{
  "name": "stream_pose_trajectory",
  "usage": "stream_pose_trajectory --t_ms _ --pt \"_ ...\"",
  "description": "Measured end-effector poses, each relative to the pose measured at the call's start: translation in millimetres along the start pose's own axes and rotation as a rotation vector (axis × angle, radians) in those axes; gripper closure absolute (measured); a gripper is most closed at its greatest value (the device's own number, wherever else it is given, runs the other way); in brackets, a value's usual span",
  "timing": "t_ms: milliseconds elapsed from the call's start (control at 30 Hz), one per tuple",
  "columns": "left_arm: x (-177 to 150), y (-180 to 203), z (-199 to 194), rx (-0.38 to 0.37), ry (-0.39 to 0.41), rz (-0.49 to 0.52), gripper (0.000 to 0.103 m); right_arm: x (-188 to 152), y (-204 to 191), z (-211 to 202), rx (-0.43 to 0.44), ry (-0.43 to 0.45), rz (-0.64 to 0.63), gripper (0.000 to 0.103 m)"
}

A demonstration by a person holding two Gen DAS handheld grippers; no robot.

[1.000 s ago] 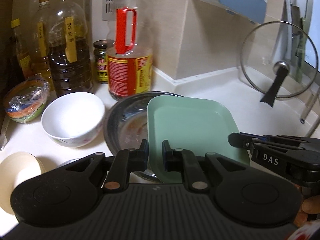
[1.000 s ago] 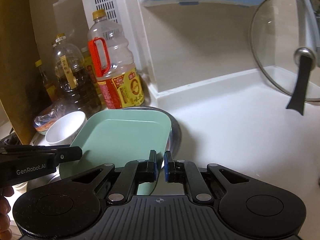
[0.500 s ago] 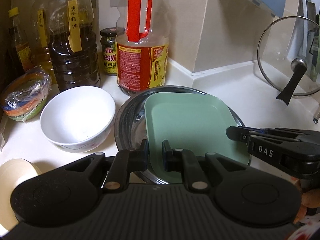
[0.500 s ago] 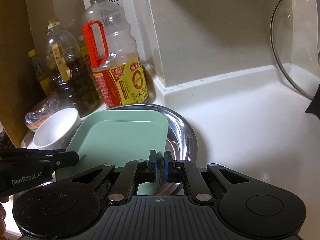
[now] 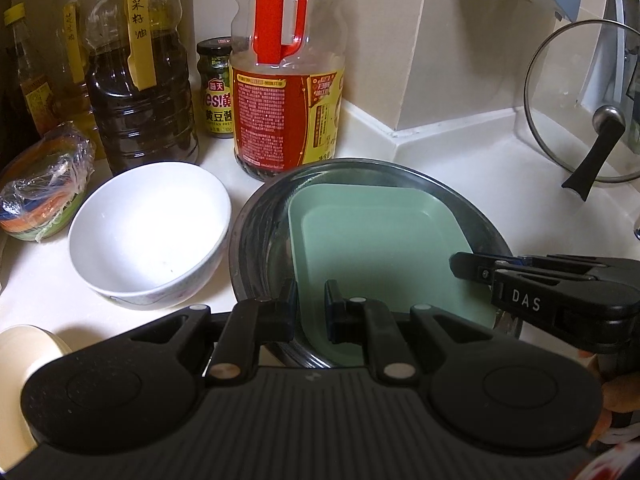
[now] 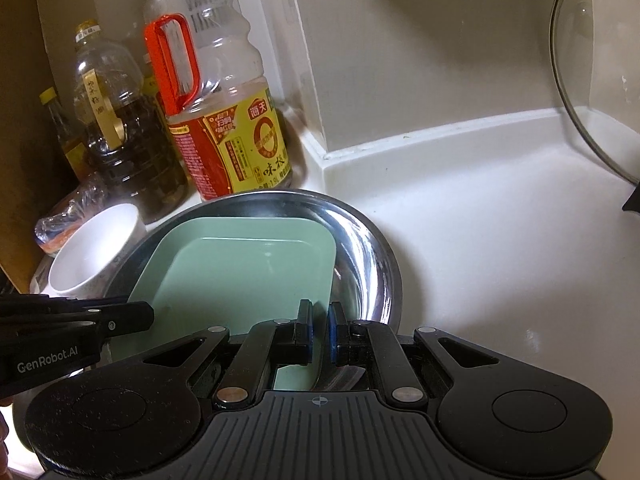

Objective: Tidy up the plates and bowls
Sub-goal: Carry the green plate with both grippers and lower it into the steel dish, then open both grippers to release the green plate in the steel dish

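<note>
I've got the green plate point(image 5: 380, 248) pinched at its near edge by my left gripper point(image 5: 311, 308) and right gripper point(image 6: 320, 334). It sits inside the steel basin point(image 6: 372, 252): square, pale green, rounded corners, empty.

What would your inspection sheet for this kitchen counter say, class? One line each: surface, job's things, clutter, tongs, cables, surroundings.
Surface: white counter, glossy.
Job's things: green plate inside the steel dish; white bowl beside the dish; cream bowl at near left, partly out of view.
Clutter: oil bottle, red-handled bottle, jar, wrapped bundle.
Tongs: left tongs and right tongs both shut on the green plate's near edge.
Cables: nothing seen.
Surroundings: beige wall corner; glass lid standing on edge at right.
</note>
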State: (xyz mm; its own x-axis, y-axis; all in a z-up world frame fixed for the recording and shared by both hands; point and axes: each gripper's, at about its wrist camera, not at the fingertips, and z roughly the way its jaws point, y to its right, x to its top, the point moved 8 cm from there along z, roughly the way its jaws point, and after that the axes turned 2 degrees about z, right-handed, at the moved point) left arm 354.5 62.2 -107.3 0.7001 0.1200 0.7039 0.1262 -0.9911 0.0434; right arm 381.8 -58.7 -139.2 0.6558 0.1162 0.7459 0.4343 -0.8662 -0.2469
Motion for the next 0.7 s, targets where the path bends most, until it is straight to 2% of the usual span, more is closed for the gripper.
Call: stream_pose_trajectory --t_ms 333,533,600,667,700 --pt "-2 -2 6 0.005 -0.019 0.002 0.09 -2 0 7 0.0 -0.014 -0.005 0.095" --pt "1 -1 2 0.013 0.001 0.01 0.083 -1 0 10 -0.001 -0.013 -0.003 0.094" --pt "3 1 -1 0.018 0.01 0.019 0.083 0 1 8 0.011 -0.008 0.01 0.088" --pt "5 2 -5 0.017 0.02 0.022 0.083 3 1 4 0.018 0.007 0.017 0.059" --pt "5 3 -7 0.015 0.025 0.022 0.083 4 1 1 0.026 0.022 0.014 0.053"
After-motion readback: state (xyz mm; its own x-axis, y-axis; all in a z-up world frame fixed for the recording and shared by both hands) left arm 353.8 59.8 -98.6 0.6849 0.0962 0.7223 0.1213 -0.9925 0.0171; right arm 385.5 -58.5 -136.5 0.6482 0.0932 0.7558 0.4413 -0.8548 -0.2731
